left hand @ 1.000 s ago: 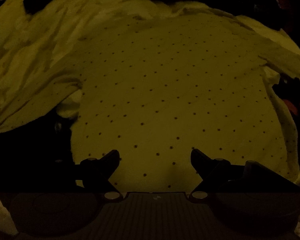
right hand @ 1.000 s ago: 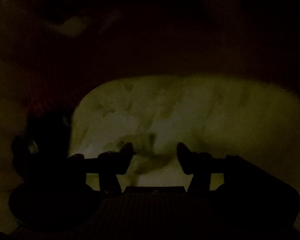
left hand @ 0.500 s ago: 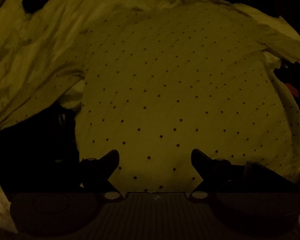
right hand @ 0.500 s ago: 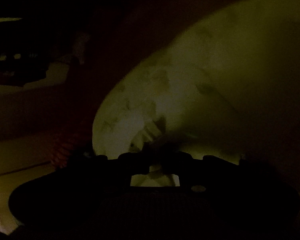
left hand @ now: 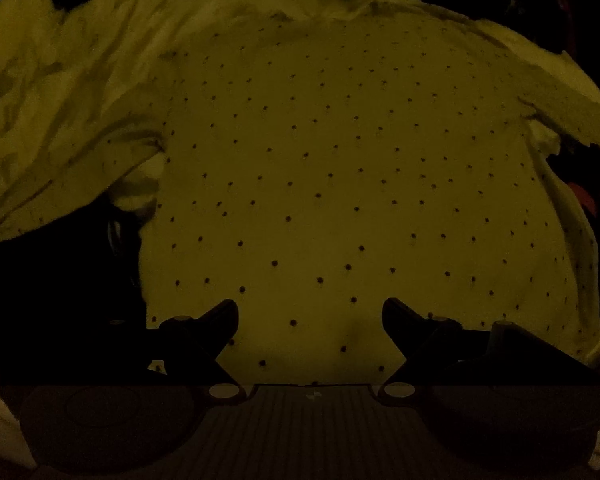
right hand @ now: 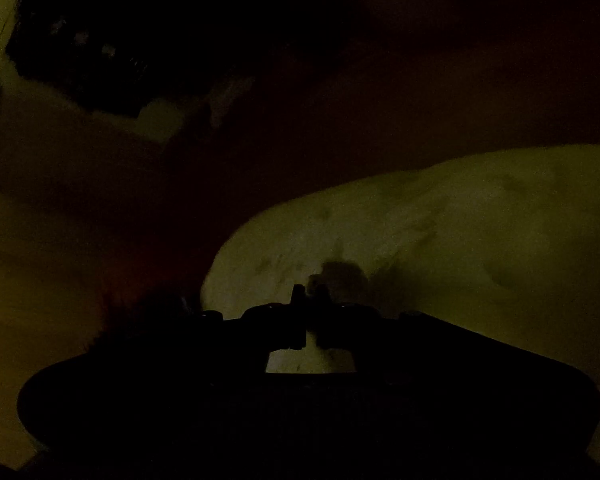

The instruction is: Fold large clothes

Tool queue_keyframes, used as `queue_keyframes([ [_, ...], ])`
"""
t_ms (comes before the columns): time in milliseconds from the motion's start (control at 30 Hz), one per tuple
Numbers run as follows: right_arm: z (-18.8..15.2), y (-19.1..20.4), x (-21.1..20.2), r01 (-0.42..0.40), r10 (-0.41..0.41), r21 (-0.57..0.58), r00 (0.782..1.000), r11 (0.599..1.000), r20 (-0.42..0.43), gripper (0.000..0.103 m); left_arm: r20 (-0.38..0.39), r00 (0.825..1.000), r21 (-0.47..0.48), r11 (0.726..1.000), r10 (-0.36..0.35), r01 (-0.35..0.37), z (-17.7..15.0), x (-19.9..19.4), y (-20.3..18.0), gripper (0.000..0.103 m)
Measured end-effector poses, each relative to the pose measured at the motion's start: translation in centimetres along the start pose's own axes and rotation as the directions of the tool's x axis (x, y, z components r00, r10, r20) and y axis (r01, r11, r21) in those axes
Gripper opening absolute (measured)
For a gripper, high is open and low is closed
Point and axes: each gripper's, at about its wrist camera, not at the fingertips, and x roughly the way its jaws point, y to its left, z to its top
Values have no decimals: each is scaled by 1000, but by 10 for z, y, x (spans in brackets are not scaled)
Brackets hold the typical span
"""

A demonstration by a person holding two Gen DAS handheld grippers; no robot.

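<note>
Beneath the left tongs [left hand: 310,312], in very dim light, a pale dotted garment [left hand: 340,168] lies spread flat and fills most of the left wrist view. Its body runs away from the camera, hem edge nearest the tongs and the shoulder end farthest off, so its long axis goes from near to far. One sleeve [left hand: 60,184] trails off to the left and down, the other sleeve [left hand: 560,108] reaches to the right. Rumpled pale bedding [left hand: 80,40] lies beyond the garment at upper left. The left tongs stand wide apart, their tips hovering over the hem with nothing between them.

The right wrist view shows none of the dots or sleeves. It shows only a rounded mound of pale cloth [right hand: 440,240] with faint creases, rising to the right against a dark room; whether this cloth is part of the garment cannot be told. The right tongs [right hand: 310,300] are drawn nearly together, a thin slit left between the tips, right at the near edge of that cloth. It is too dark to tell whether a fold is pinched there.
</note>
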Motion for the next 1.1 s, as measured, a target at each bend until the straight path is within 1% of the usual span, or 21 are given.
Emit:
queue_keyframes([
  [33,-6,12,0,0,-1,-58,1000,998,-11,6,1,1000,-15,1000,-3,3,0,1,4,103],
  [67,-15,28,2,-5,1,-149,1000,989,-25,6,2,1000,-32,999,-8,8,-1,2,8,103],
  [100,-27,46,3,-8,-1,-246,999,969,-38,6,-3,1000,-51,999,-10,10,-1,3,12,103],
  [167,-56,82,8,-52,19,-409,996,911,-85,6,-3,1000,-89,996,-12,12,0,5,20,103],
  [200,-74,98,7,-94,42,-462,991,882,-123,6,-1,1000,-105,994,-8,8,0,6,24,103],
  [233,-96,115,7,-153,73,-496,981,855,-177,6,0,1000,-116,993,-2,2,0,7,28,103],
  [300,-141,143,9,-259,115,-520,949,814,-293,6,2,1000,-125,992,25,-24,1,8,36,103],
  [367,-196,168,9,-368,160,-505,899,781,-407,6,5,999,-122,991,51,-50,1,7,42,103],
  [400,-226,179,10,-422,182,-480,864,769,-469,6,9,998,-127,990,58,-57,0,6,46,103],
  [433,-246,189,15,-456,199,-449,837,768,-510,6,13,998,-136,989,61,-58,0,5,51,103],
  [500,-303,200,22,-509,213,-370,767,777,-606,6,17,998,-169,984,67,-63,-1,4,62,103],
  [567,-360,206,29,-520,191,-345,726,782,-661,6,13,997,-207,976,71,-67,-4,4,74,103],
  [633,-409,209,36,-526,160,-323,679,787,-717,6,10,997,-243,967,76,-71,-6,5,87,103],
  [667,-435,210,37,-528,139,-328,663,784,-735,6,10,997,-261,962,80,-75,-8,6,95,103],
  [700,-454,210,32,-532,120,-341,654,775,-747,6,7,996,-275,958,84,-79,-9,7,101,103],
  [800,-514,213,30,-554,45,-402,624,729,-780,6,-3,996,-310,947,90,-87,-12,13,120,103],
  [900,-551,208,25,-564,1,-410,590,717,-808,6,-12,996,-340,936,92,-90,-11,19,134,103],
  [967,-577,195,14,-570,-27,-416,568,709,-823,6,-8,997,-365,927,82,-80,-13,20,139,103],
  [1033,-595,195,22,-578,-49,-424,552,698,-833,7,-3,997,-388,919,71,-66,-8,23,146,103],
  [1067,-602,194,27,-582,-65,-424,536,694,-842,9,1,998,-397,916,66,-60,-4,25,149,103],
  [1100,-607,189,35,-580,-89,-436,529,688,-844,13,4,998,-402,914,63,-56,-2,27,151,103],
])
